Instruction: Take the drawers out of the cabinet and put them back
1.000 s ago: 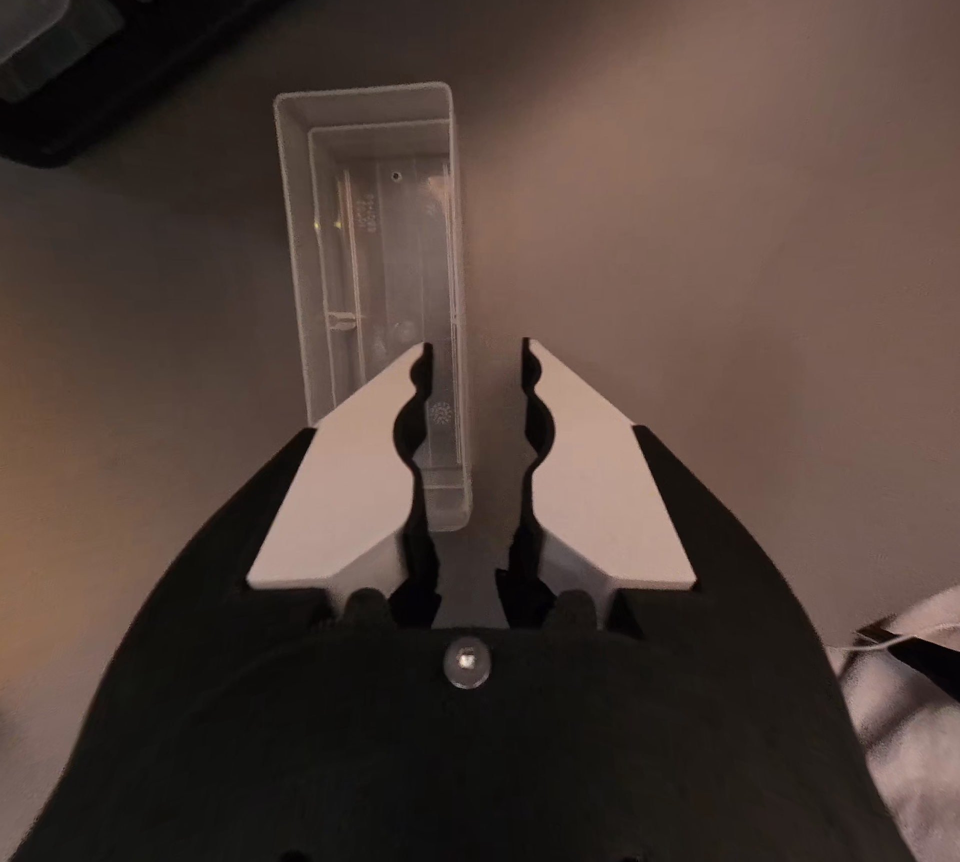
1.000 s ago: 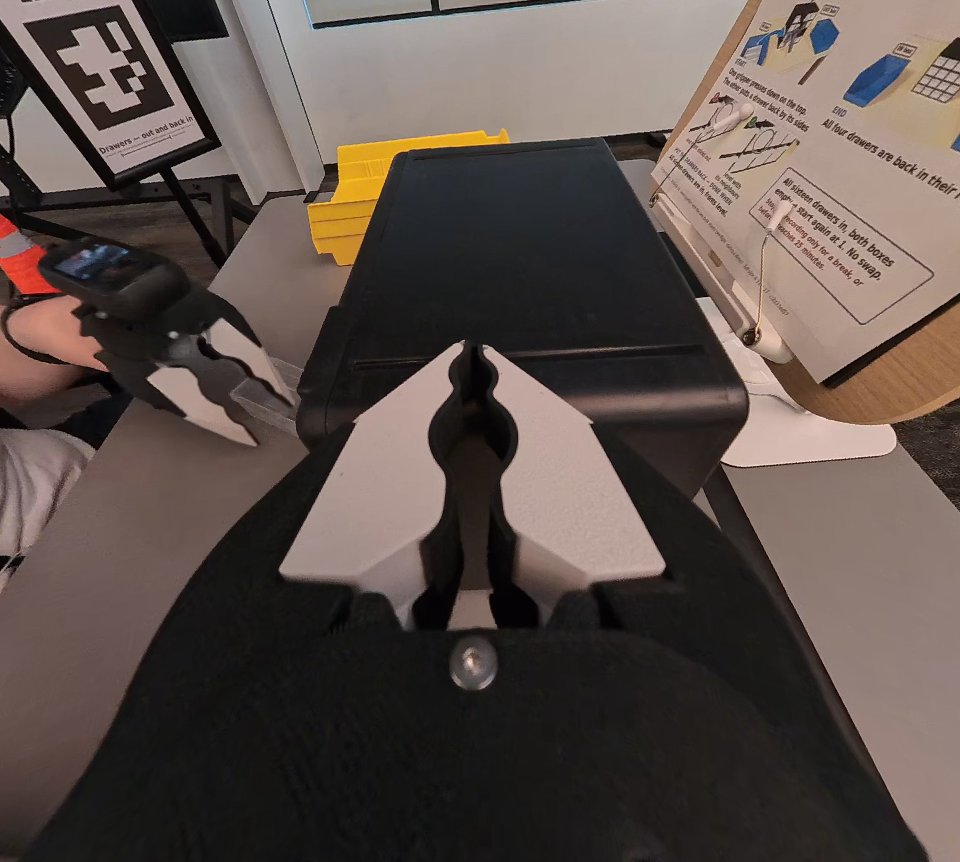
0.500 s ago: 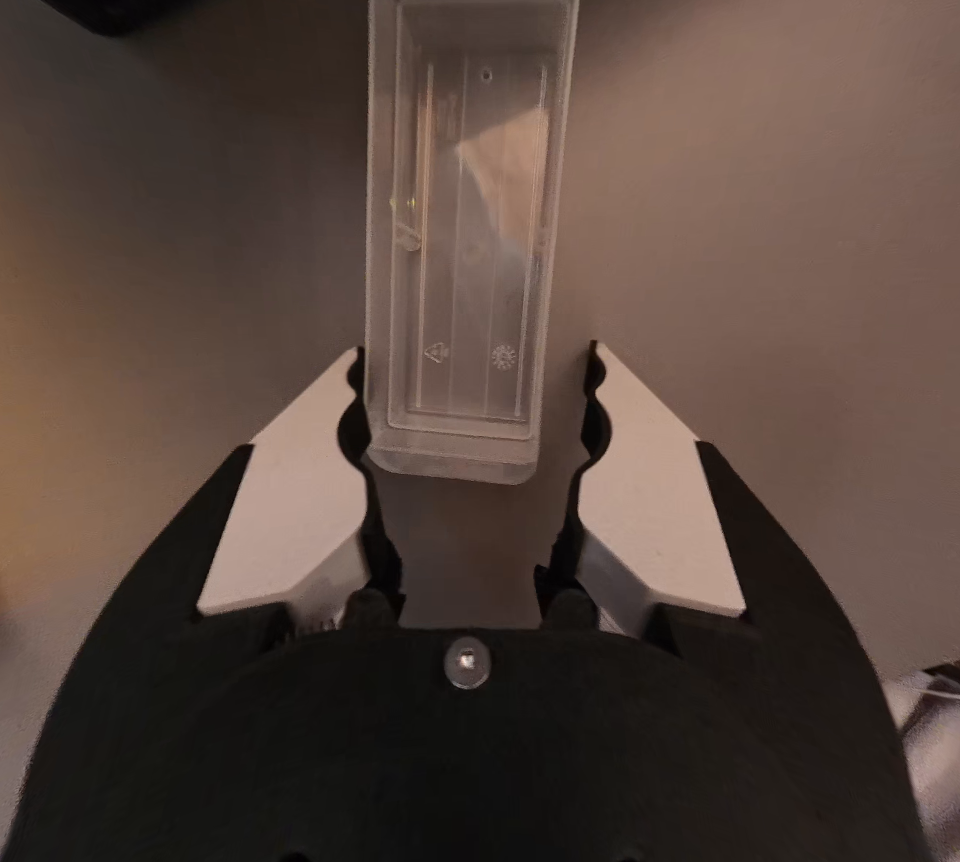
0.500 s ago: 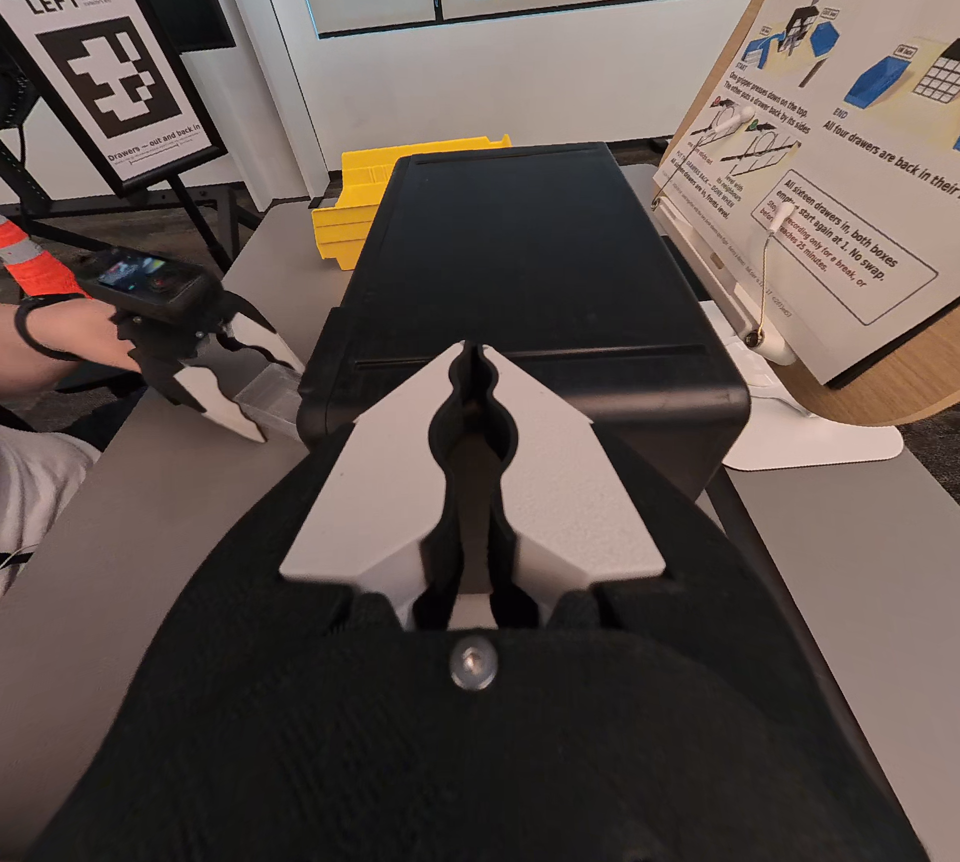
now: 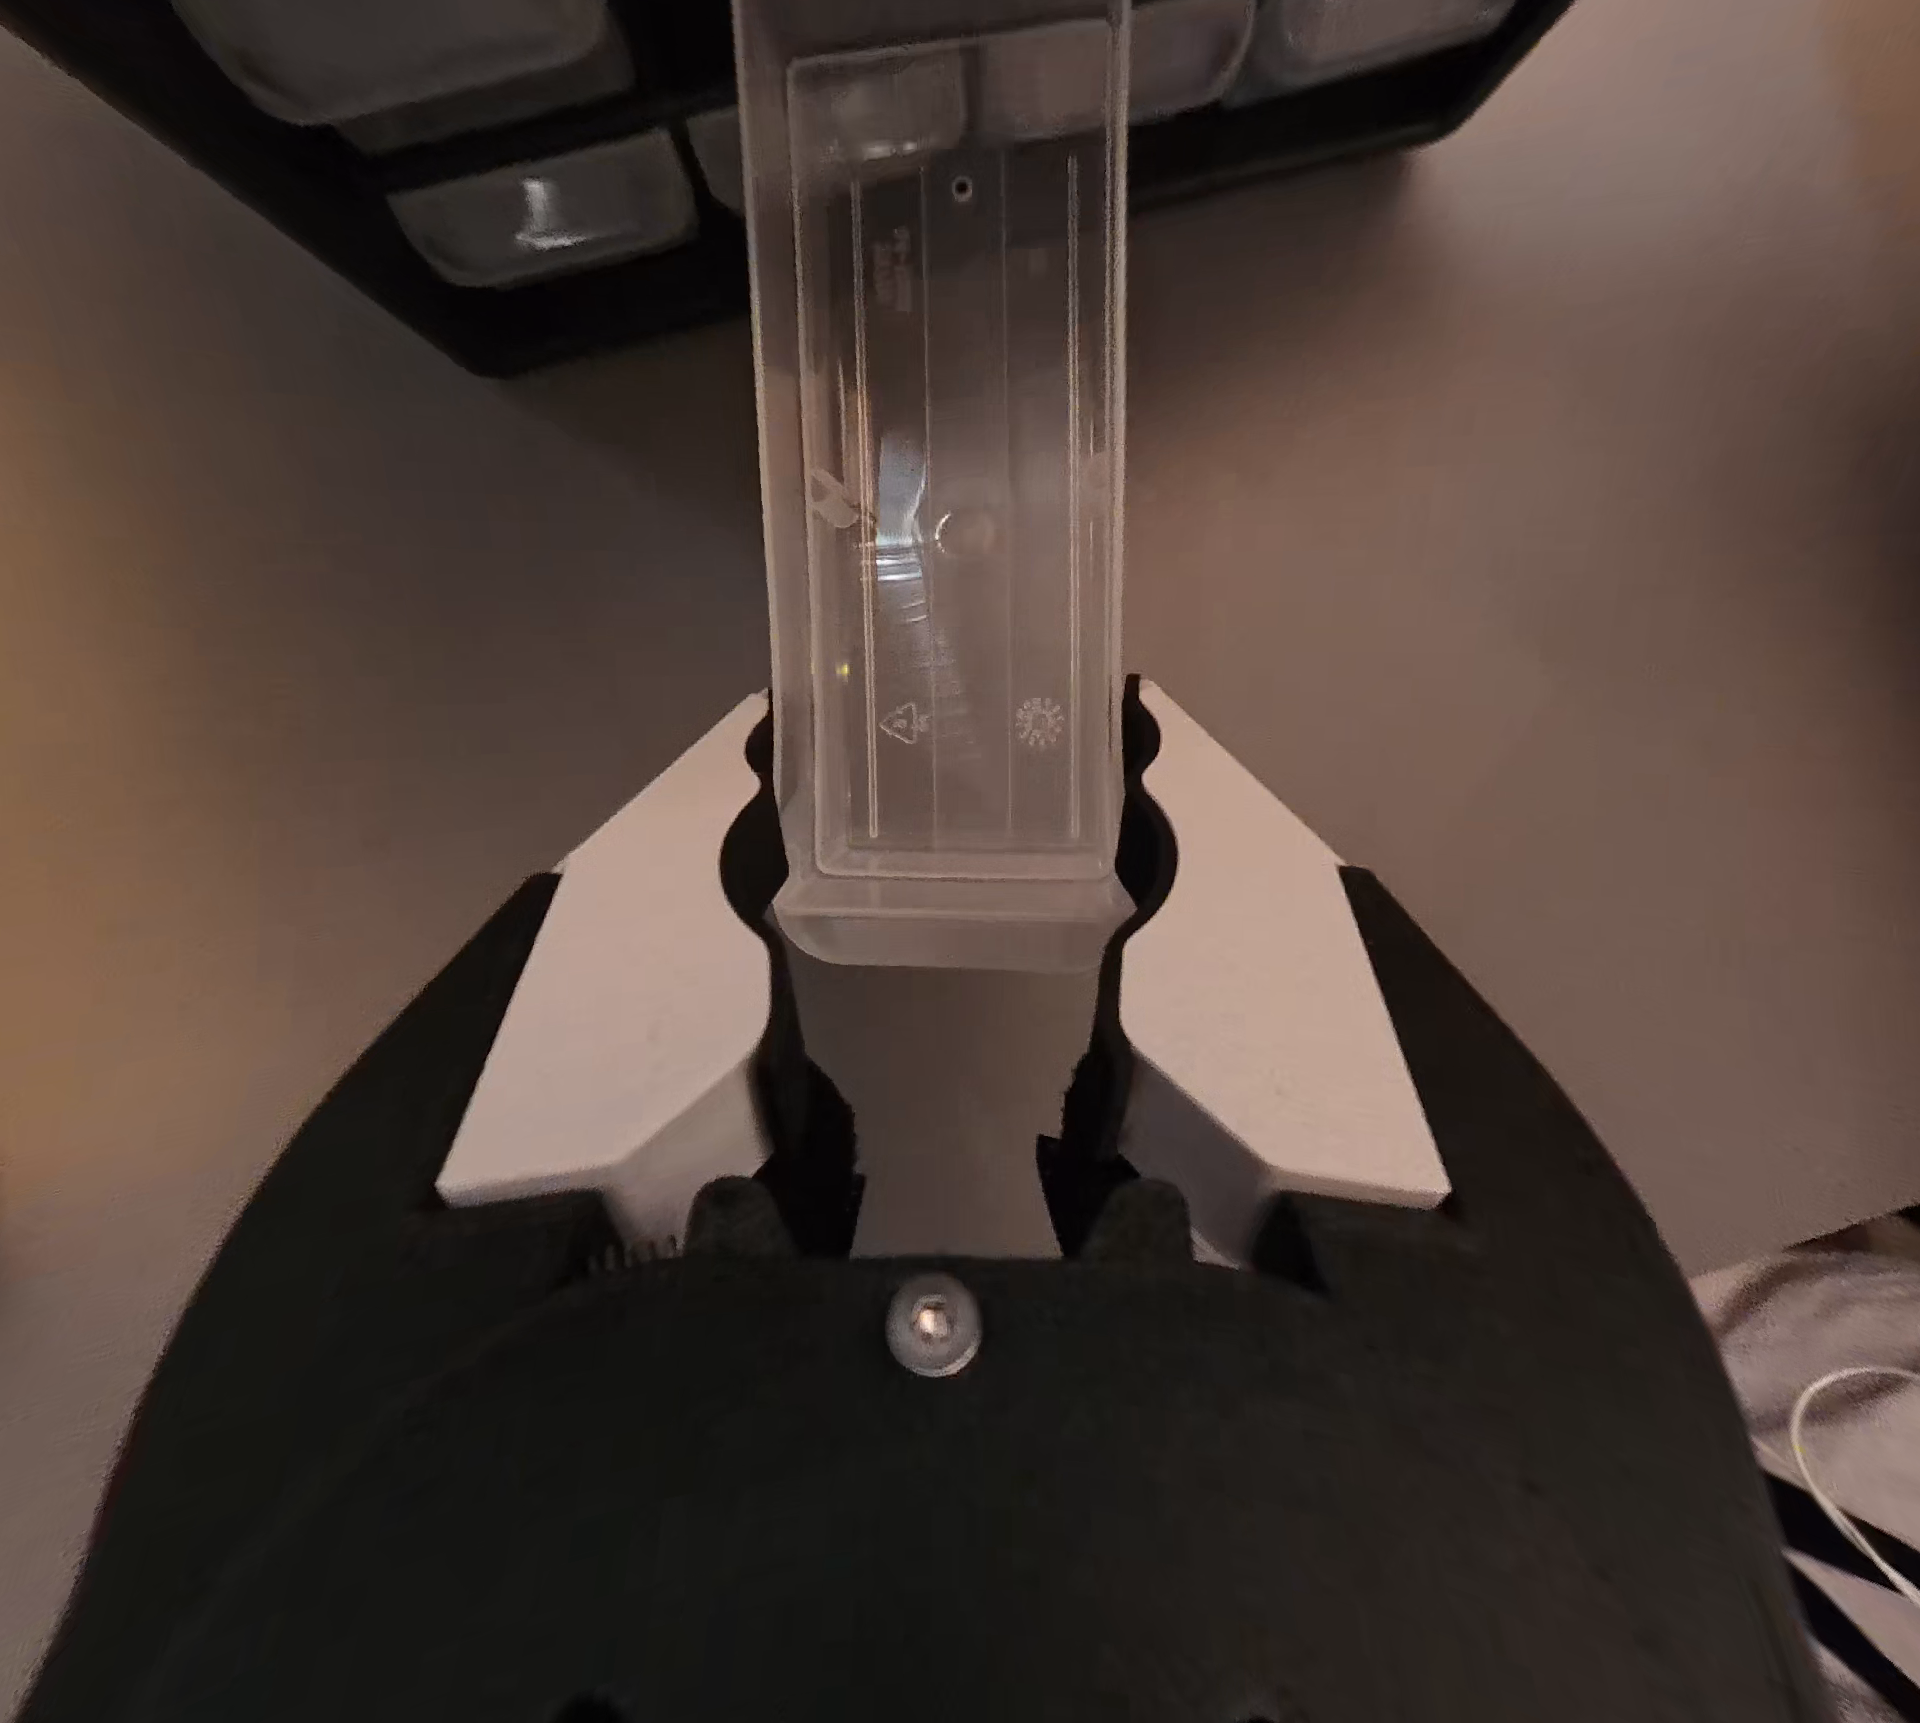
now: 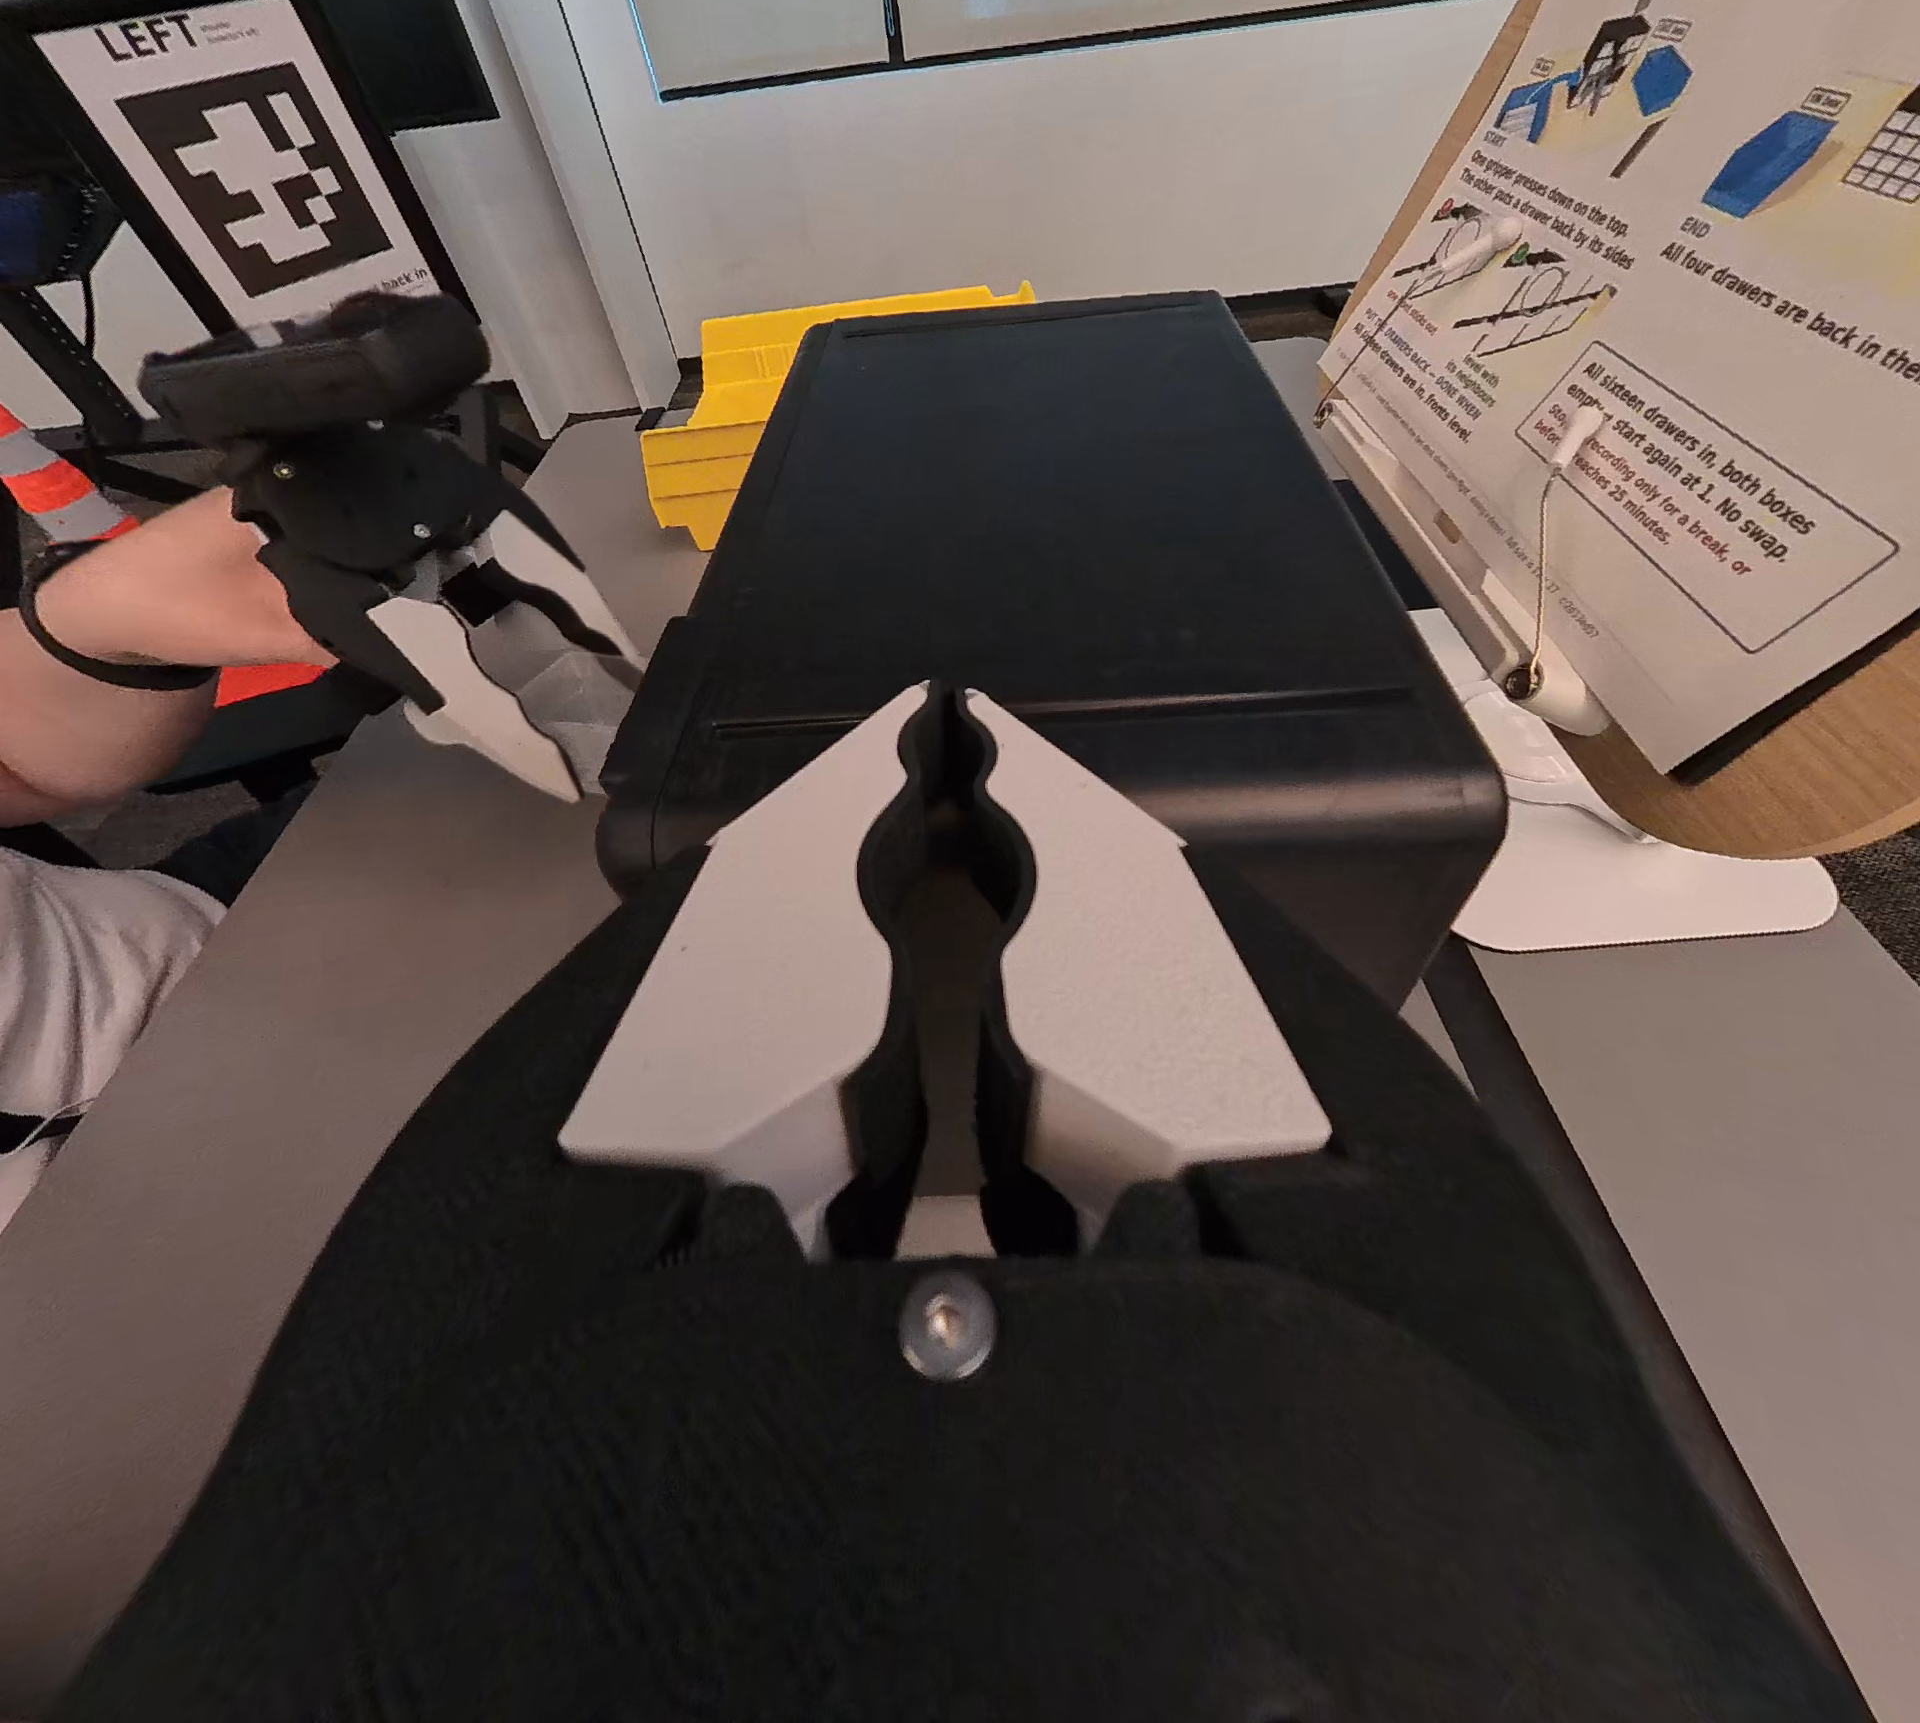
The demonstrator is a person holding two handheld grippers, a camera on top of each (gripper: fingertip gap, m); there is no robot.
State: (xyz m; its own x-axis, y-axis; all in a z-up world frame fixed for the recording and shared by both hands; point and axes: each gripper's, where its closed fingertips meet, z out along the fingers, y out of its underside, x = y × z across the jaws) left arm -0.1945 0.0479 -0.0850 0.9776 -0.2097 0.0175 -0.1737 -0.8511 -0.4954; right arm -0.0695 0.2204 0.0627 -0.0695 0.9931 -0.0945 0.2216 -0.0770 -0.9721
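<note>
Left gripper (image 5: 940,800): jaws part-open, closed onto the 2 long side walls of 1 clear plastic drawer (image 5: 940,447), near end seated between the fingers. Drawer is carried clear of the grey table (image 5: 364,634), far end up at the front of the black drawer cabinet (image 5: 582,302), among the other translucent drawer fronts (image 5: 540,213). Whether that end has entered a slot cannot be told; that part of the view is blurred.

Right gripper (image 6: 945,707): fingers together, holding nothing, tips at or just above the near top edge of the cabinet; contact cannot be confirmed.

Yellow bin (image 6: 831,364) behind the cabinet.

Risks, as judged:
- Grip is only at the drawer's near end, so the long free end could droop or yaw and catch on a slot divider.
- Smooth thin walls could slip or flex in the scalloped pads.
- A jammed push could slide the cabinet if it is not being pressed down.

Writing: moulded marks on the drawer floor; printed text on the marker sign (image 6: 260,167) and the instruction board (image 6: 1662,302). Not transcribed.
</note>
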